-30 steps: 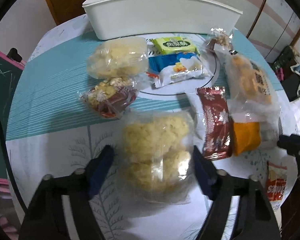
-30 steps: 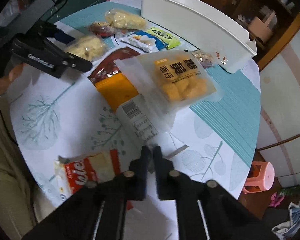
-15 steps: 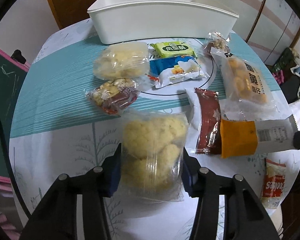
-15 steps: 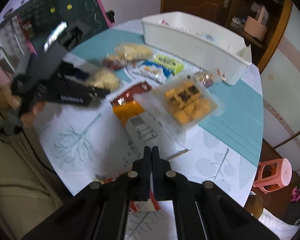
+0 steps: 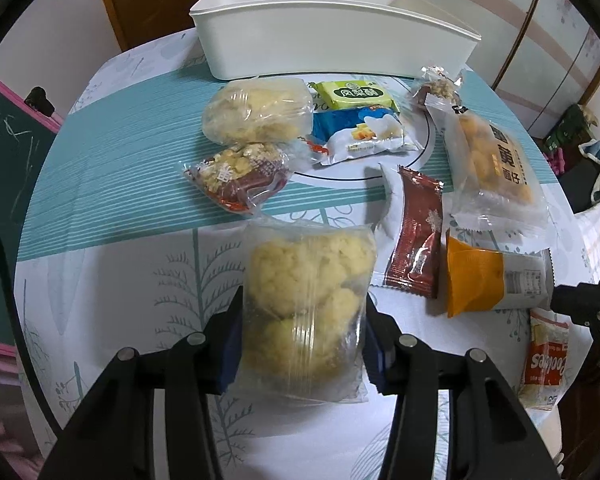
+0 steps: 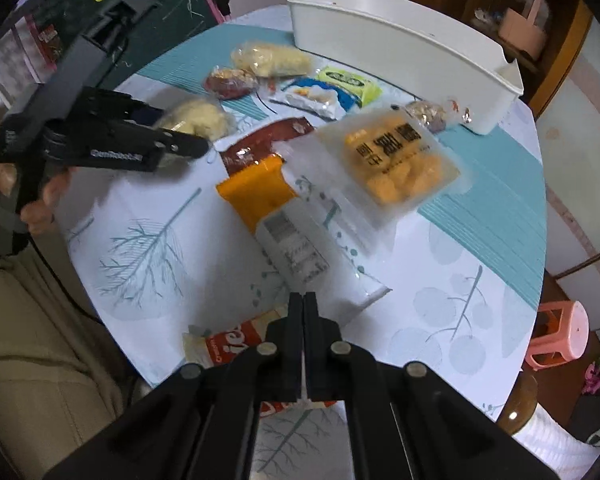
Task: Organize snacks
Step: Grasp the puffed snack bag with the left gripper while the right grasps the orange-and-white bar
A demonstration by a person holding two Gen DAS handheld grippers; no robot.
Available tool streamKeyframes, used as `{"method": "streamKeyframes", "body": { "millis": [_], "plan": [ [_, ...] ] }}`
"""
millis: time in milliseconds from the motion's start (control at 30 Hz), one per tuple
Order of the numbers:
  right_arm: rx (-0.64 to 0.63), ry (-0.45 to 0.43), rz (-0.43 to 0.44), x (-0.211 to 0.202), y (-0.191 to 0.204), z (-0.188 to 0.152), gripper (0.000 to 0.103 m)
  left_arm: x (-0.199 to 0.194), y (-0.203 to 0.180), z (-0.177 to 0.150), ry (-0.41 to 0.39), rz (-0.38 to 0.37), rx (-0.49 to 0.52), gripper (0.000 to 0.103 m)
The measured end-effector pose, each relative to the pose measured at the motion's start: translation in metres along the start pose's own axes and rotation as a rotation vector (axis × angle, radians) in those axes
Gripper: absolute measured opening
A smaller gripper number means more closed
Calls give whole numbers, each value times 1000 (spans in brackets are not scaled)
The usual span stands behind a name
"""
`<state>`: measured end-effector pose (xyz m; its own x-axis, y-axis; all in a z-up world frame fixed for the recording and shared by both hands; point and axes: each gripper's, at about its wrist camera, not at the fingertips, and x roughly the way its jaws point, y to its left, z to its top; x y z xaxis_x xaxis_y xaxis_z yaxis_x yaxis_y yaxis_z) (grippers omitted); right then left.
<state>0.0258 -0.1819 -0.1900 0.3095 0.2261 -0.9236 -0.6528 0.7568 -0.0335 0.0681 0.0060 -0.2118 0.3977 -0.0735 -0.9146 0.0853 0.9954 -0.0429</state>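
Note:
My left gripper is shut on a clear bag of pale yellow puffed snacks, holding it just above the table; it also shows in the right wrist view. My right gripper is shut and empty, above the near table edge by an orange-and-white packet. A white bin stands at the far side. Between lie a second yellow bag, a red nut pack, a green pack, a blue pack, a brown sachet and a fried-snack bag.
A red-and-white cookie pack lies at the table's near right edge; it also shows under my right gripper. A small nut pack lies near the bin. A pink stool stands on the floor at right. A chalkboard stands left.
My left gripper closed on the puffed snack bag and lifted it slightly. My right gripper, shut throughout, rose and drew back from the orange-and-white packet.

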Motion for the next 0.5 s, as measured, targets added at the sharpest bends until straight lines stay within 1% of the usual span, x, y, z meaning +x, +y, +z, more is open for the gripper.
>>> {"method": "streamKeyframes", "body": {
  "millis": [33, 100, 167, 233, 433, 500],
  "plan": [
    [-4, -2, -9, 0, 0, 1, 3, 1, 0, 0, 0, 0, 0, 49],
    [-13, -12, -23, 0, 0, 4, 14, 1, 0, 0, 0, 1, 1, 49],
    [-27, -27, -44, 0, 1, 9, 39, 1, 0, 1, 0, 1, 3, 49],
    [-48, -41, -59, 2, 2, 13, 47, 0, 0, 1, 0, 0, 1, 49],
    [-102, 9, -33, 22, 3, 26, 47, 1, 0, 1, 0, -1, 3, 49],
    [-143, 30, -48, 31, 8, 30, 47, 2, 0, 2, 0, -1, 5, 49]
  ]
}}
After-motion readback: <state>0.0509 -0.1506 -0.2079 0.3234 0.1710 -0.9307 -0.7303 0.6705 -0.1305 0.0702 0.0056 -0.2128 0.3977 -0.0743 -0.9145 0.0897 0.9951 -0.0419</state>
